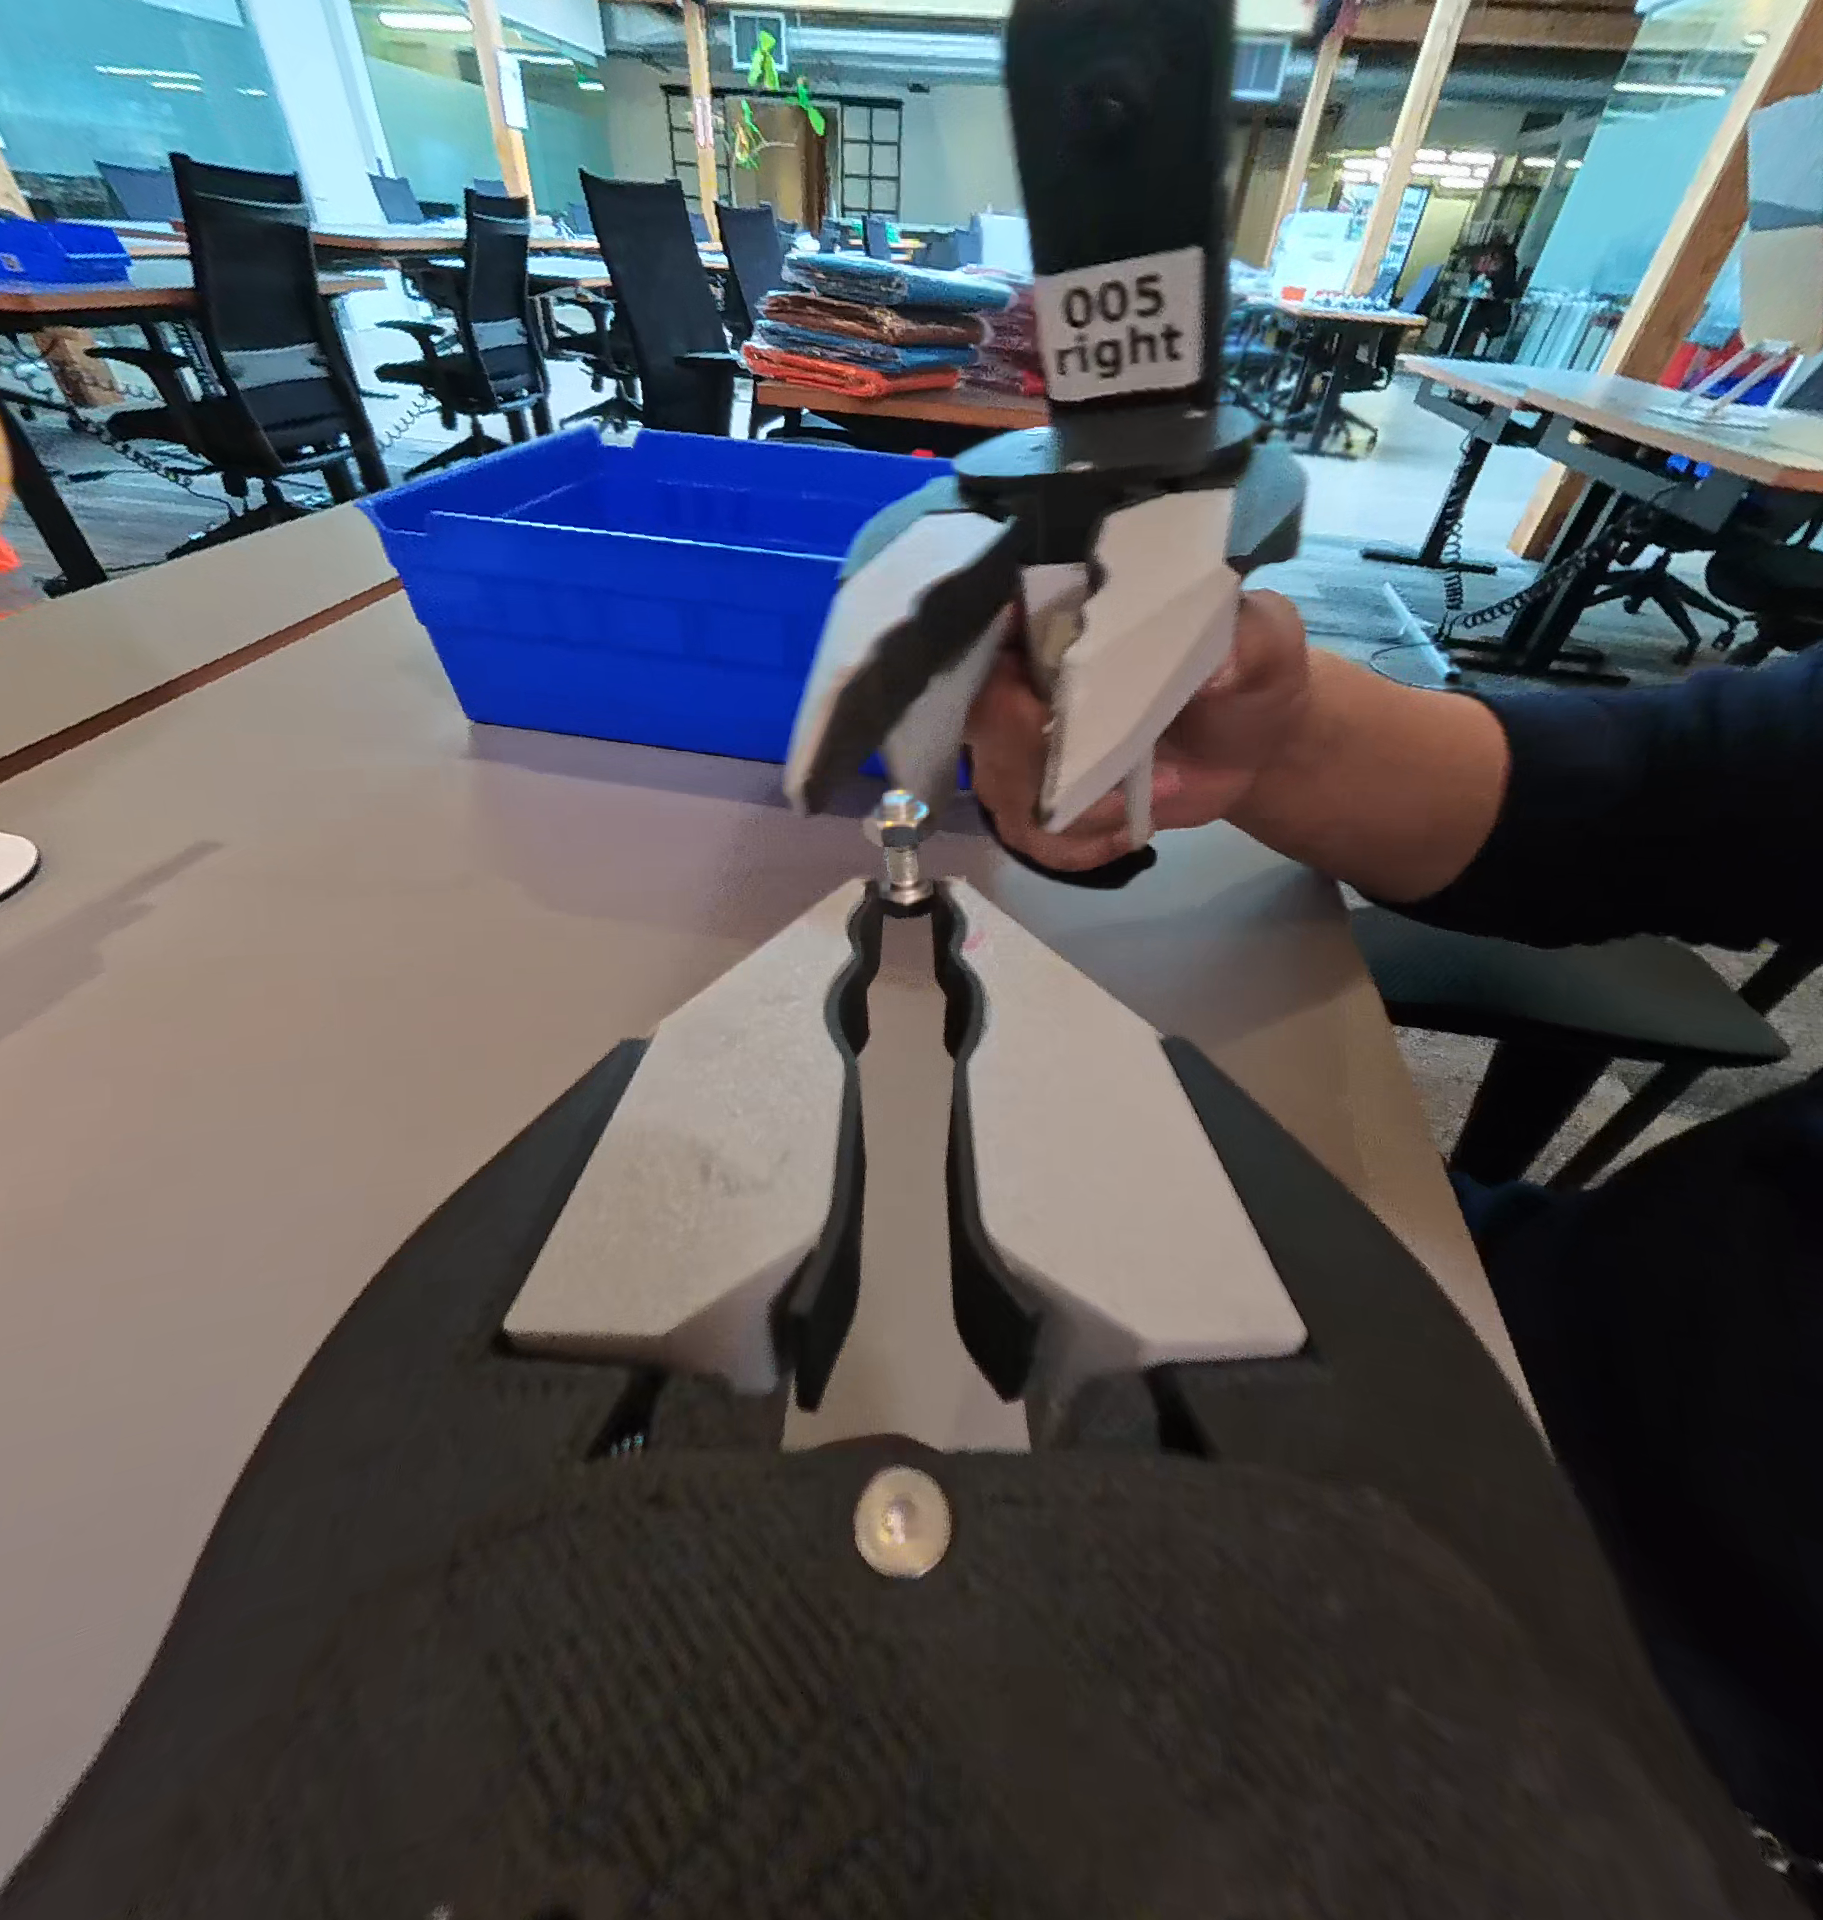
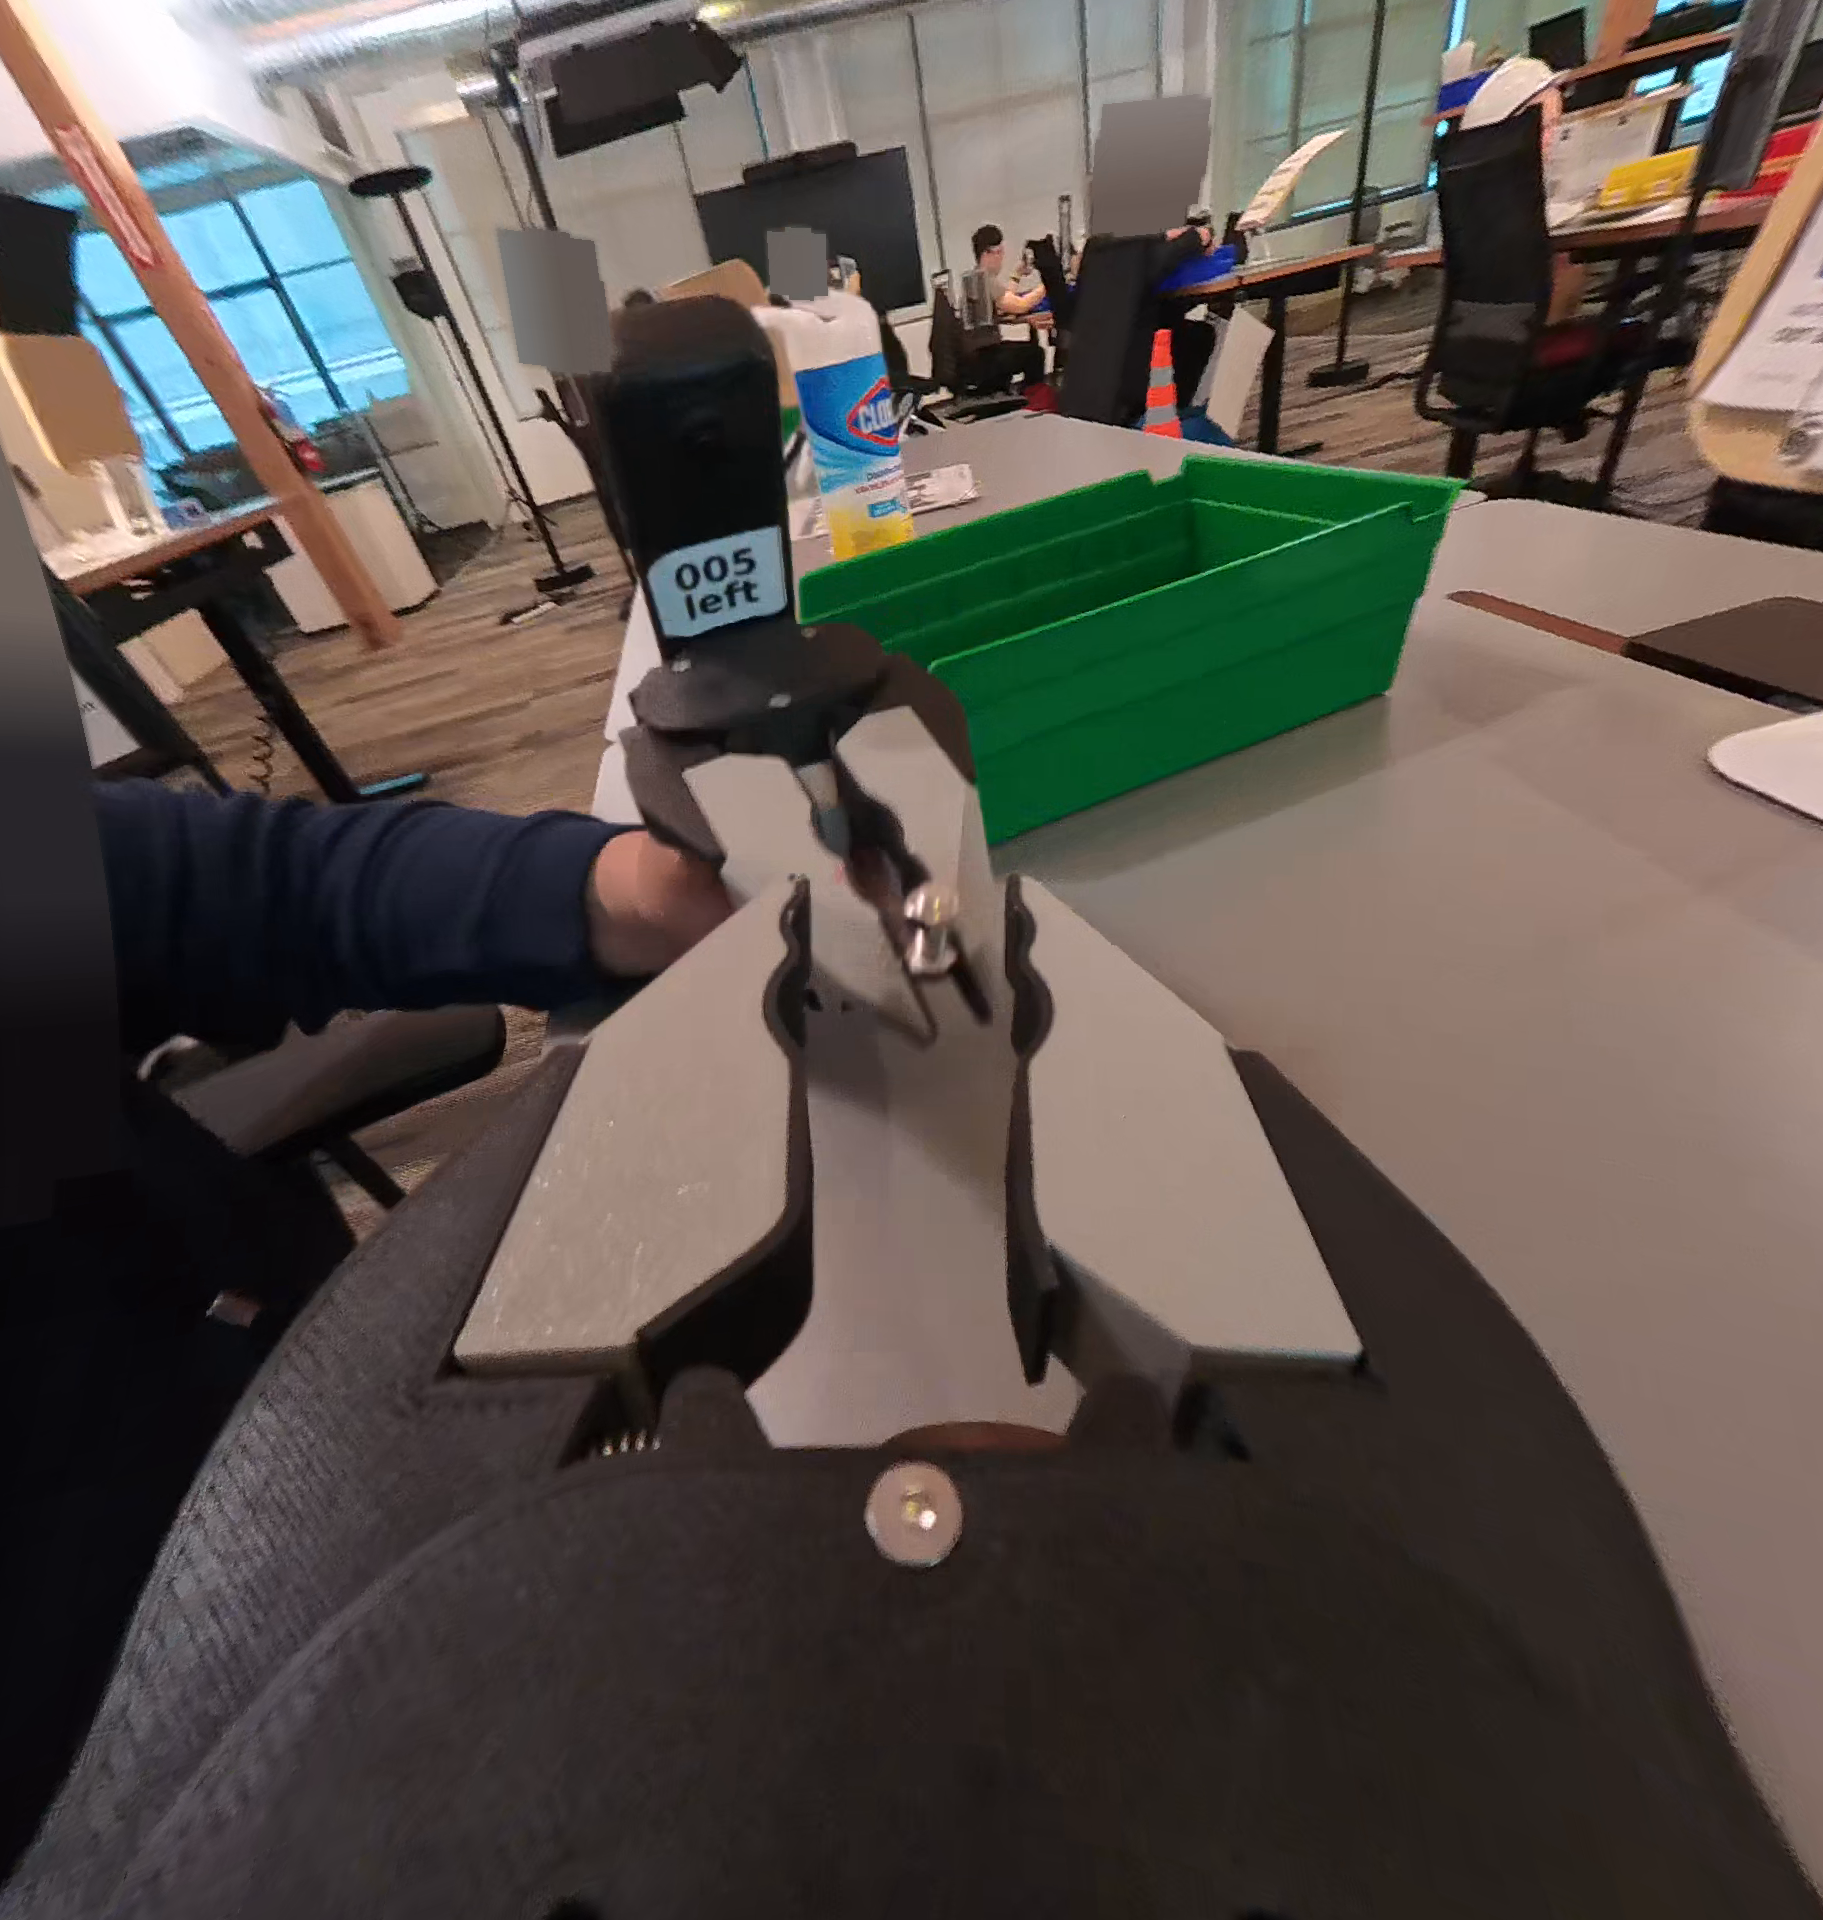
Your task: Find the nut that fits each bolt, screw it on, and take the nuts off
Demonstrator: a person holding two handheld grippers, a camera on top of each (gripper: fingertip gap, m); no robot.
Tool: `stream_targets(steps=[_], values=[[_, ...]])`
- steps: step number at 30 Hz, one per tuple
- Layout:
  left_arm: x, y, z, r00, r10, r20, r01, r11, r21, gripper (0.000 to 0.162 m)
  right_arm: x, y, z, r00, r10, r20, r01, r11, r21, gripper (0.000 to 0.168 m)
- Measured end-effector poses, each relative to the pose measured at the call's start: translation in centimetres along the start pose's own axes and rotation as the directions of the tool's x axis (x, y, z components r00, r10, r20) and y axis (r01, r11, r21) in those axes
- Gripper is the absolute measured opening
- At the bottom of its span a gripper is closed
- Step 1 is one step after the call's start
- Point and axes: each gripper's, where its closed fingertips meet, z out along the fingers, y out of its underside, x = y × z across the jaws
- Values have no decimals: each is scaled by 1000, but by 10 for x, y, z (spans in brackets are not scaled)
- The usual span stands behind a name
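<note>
Left hand-held gripper (image 1: 899,914) clenched on bolt (image 1: 899,868) at fingertips, nut (image 1: 894,828) on thread. Right hand-held gripper (image 2: 907,966) released, just above nut. Step: turning nut. Next: close on nut, rotate.

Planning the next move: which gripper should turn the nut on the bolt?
Probably the right gripper: it is open, hovering over the nut, while the left gripper is shut on the bolt, holding it upright.

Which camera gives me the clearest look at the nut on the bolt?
The left wrist view: the nut sits sharp on the upright bolt held in the left tongs. The right wrist view shows the nut blurred between grey fingers.
</note>
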Motion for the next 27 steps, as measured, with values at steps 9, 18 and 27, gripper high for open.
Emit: stream_targets(steps=[9,18,27], values=[[-35,5,-14,988,-83,132,84,996,1,7,-22,-4,-24,999,-44,-6,44,998,34,11],[-36,22,-5,969,92,231,-62,989,-135,7,32,25,19,981,97,-170,-125,978,-166,15],[-58,39,-10,835,393,386,-245,893,-378,7,45,36,29,951,237,-201,-267,954,-137,16]])
